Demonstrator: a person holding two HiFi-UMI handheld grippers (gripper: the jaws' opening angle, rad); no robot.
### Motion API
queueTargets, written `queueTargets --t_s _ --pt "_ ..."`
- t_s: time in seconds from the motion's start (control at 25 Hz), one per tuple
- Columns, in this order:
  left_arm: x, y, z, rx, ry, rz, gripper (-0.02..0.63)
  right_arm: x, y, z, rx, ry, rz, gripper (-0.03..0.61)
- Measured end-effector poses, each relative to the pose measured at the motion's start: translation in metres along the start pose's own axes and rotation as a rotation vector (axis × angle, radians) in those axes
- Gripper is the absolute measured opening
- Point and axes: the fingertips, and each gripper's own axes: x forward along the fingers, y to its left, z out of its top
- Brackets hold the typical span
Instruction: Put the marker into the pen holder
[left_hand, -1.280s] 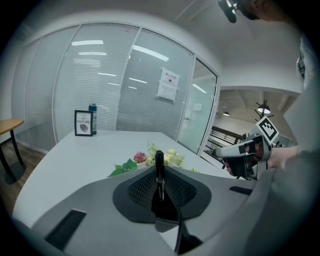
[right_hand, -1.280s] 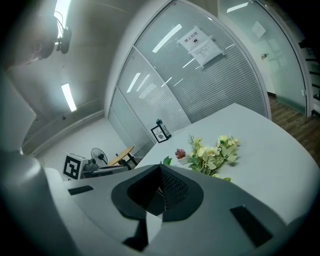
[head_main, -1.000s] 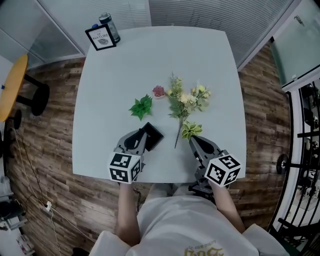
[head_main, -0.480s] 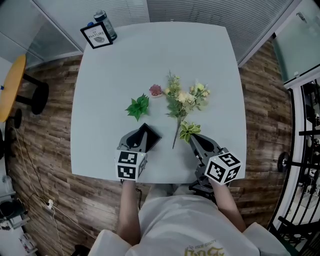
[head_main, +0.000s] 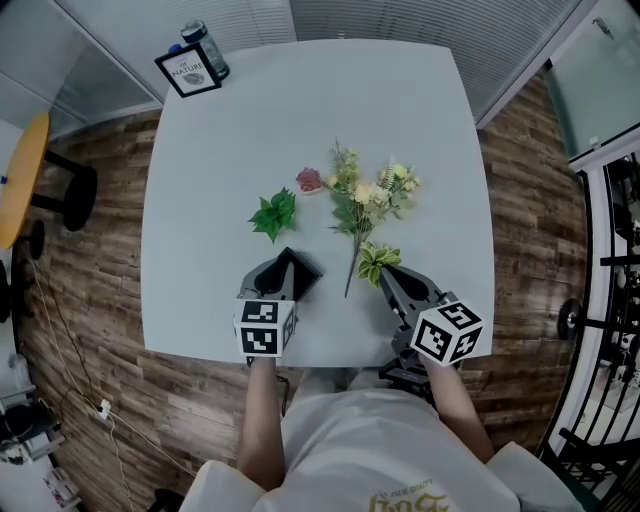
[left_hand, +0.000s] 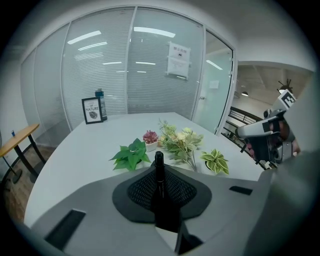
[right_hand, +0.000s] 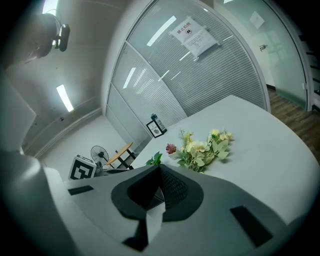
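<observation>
A black marker (left_hand: 159, 186) stands upright between the jaws of my left gripper (left_hand: 159, 169), its cap poking just past the fingertips. In the head view my left gripper (head_main: 295, 263) rests low over the near part of the pale table (head_main: 230, 130), shut on the marker, just behind a small green leafy plant (head_main: 273, 214). To the right, my right gripper (head_main: 384, 274) hovers beside a variegated plant (head_main: 378, 260). In its own view my right gripper (right_hand: 160, 169) has its jaws together with nothing between them. I cannot make out a pen holder in any view.
A spray of artificial flowers (head_main: 365, 200) and a small pink succulent (head_main: 310, 180) lie mid-table. A framed sign (head_main: 187, 72) and a dark bottle (head_main: 203, 45) stand at the far left corner. Glass walls ring the table; a stool (head_main: 25, 170) sits left.
My left gripper has turned a little so it points more straight ahead, still holding the marker. The right gripper has stayed where it was.
</observation>
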Motion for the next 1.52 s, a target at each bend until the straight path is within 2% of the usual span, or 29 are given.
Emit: queueTargets --t_s 0.4,0.84,1.16,1.52 --pt "0.004 0.000 0.001 -0.002 -0.003 0.005 0.054 -0.004 -0.002 0.002 0.007 -0.014 -0.017 0.017" --pt "0.000 0.007 0.015 0.038 -0.040 0.015 0.080 -0.010 0.005 0.004 0.008 -0.039 -0.031 0.017" --pt "-0.018 0.011 0.034 0.042 -0.121 0.023 0.123 -0.015 0.017 0.013 -0.008 -0.062 -0.024 0.017" --pt "-0.054 0.012 0.056 0.022 -0.249 0.033 0.123 -0.007 0.042 0.033 -0.061 -0.098 0.026 0.017"
